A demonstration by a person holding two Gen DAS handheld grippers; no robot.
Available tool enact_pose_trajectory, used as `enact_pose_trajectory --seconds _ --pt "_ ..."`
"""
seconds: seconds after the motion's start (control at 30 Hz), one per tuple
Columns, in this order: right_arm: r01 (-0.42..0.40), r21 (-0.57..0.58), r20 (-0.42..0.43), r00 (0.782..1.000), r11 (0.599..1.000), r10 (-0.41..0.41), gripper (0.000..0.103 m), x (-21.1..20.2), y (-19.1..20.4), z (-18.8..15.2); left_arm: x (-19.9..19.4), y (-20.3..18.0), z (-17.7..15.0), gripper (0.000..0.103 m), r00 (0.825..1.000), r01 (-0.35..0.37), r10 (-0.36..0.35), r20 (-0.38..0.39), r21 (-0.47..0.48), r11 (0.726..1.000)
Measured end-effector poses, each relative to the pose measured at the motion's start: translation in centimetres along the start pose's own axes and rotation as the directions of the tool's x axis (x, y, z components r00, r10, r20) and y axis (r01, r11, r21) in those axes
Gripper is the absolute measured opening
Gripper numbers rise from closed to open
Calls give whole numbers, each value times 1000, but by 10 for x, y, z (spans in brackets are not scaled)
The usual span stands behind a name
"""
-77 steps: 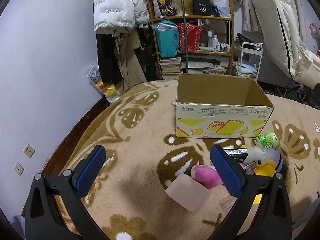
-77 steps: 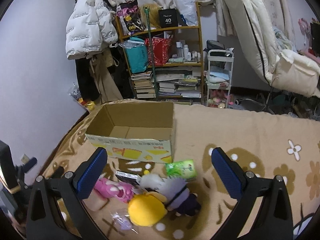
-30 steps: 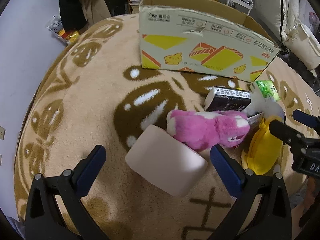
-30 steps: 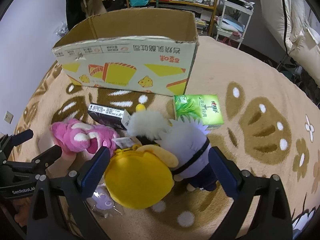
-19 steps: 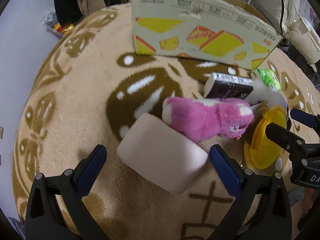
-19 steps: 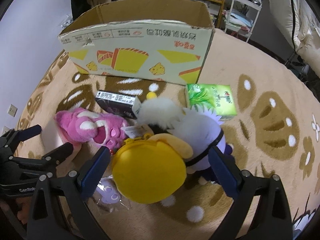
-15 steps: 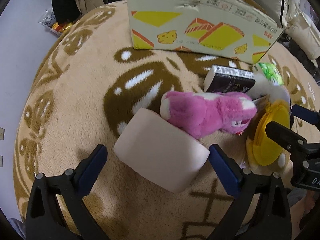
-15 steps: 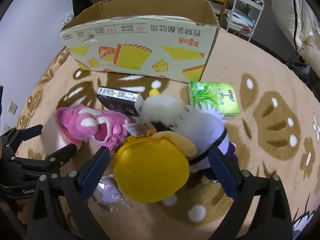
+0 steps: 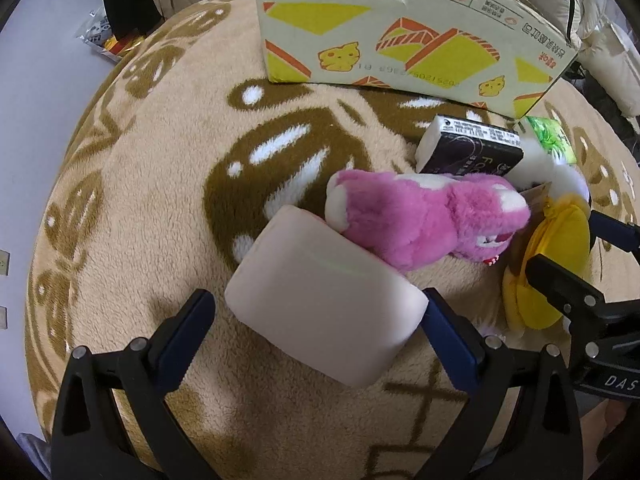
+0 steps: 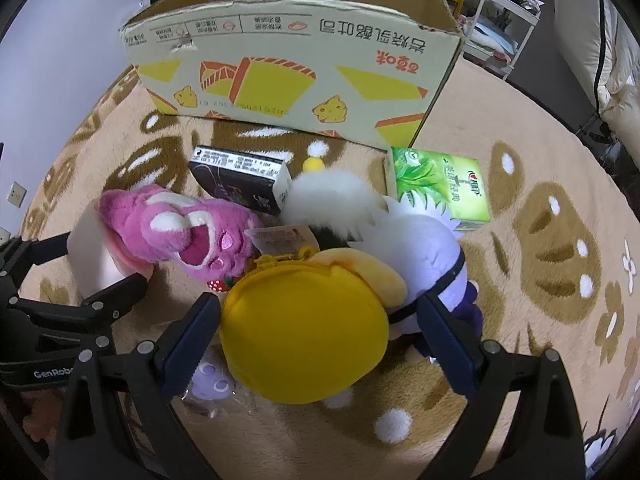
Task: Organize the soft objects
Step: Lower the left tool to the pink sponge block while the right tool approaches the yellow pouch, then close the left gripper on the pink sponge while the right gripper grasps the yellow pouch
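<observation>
The left gripper [image 9: 316, 320] stood with jaws apart around the pale pink foam block [image 9: 324, 300] on the flower-patterned blanket [image 9: 160, 160]. The pink plush toy [image 9: 424, 216] touched the block's far edge; closing could drag it along. The right gripper [image 10: 318, 338] stood apart astride the yellow round pouch [image 10: 304, 336]. The purple plush doll [image 10: 424, 256] pressed against the pouch and could snag. The cardboard box [image 10: 296, 68] waited behind.

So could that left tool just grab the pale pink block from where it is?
Probably yes. The left tool is open, its fingers either side of the pale pink block; only the pink plush leans on its far edge.
</observation>
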State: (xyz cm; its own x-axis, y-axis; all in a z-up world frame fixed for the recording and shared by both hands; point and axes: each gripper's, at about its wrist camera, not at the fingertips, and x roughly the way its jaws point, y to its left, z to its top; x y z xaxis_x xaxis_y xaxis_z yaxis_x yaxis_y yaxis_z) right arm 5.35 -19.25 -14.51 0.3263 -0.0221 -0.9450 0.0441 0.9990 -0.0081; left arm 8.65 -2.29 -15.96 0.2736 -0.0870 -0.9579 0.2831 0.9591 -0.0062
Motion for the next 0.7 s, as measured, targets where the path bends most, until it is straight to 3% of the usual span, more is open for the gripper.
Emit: enact_pose_trajectory --seconds 0.3,0.53,0.7 --pt "22 -19 -10 1000 1000 -22 103 11 12 2 5 5 2 99 1000 13 -14 -21 -24 1000" --pt "41 -29 -12 999 999 -41 100 18 20 5 10 1 2 97 999 -18 18 -34 1 1000" --pt "48 -38 -4 999 998 -48 93 17 23 5 11 0 0 87 999 5 -5 -46 2 1000"
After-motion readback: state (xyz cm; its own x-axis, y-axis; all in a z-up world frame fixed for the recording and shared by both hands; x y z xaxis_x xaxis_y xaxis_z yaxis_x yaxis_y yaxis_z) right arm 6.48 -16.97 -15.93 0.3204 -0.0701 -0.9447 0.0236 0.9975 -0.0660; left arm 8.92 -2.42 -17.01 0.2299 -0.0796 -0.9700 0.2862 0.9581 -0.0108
